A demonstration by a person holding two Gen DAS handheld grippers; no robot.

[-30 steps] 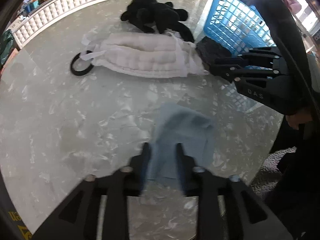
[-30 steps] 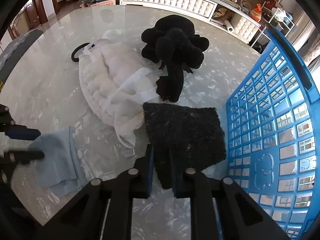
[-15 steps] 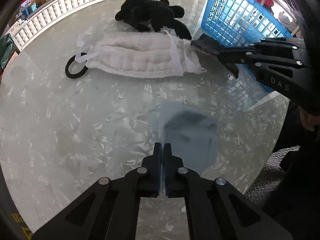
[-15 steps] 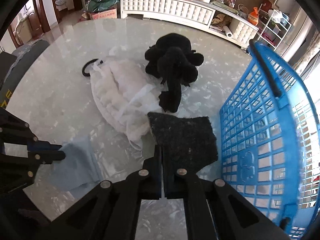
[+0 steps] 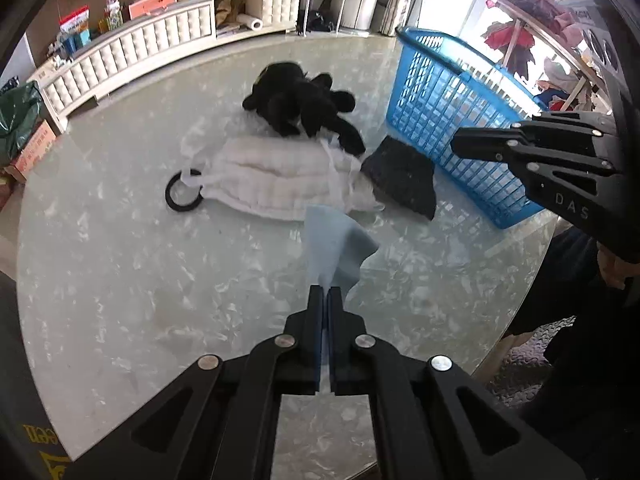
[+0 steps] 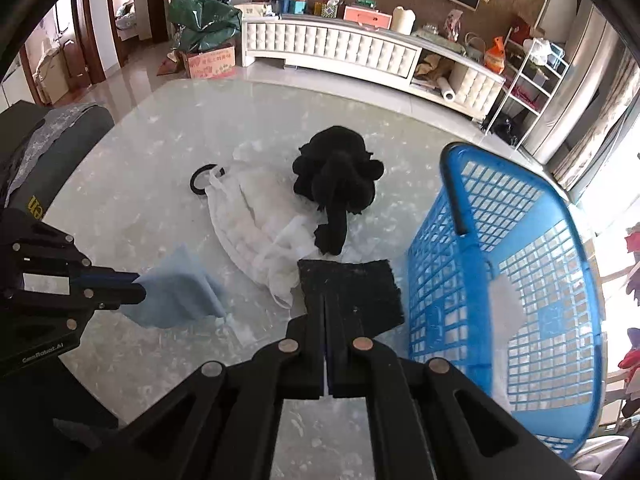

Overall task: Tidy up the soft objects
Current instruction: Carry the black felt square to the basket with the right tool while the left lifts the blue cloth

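Observation:
My left gripper (image 5: 325, 292) is shut on a light blue cloth (image 5: 334, 246), lifted off the marble table (image 5: 120, 264); the cloth also shows in the right wrist view (image 6: 176, 288). My right gripper (image 6: 325, 300) is shut on a black fuzzy cloth (image 6: 352, 284), held above the table beside the blue basket (image 6: 500, 280). The black cloth also shows in the left wrist view (image 5: 402, 180). A white quilted pad (image 5: 276, 180) and a black plush toy (image 5: 300, 98) lie mid-table.
A black ring (image 5: 184, 196) lies at the white pad's left end. The blue basket (image 5: 452, 120) stands at the table's right edge. A white cabinet (image 6: 336, 48) and shelves stand beyond the table. A dark chair (image 6: 44, 140) sits on the left.
Both grippers closed on their cloths and then rose, lifting the blue cloth and the black cloth off the table. The views now sit higher above the table.

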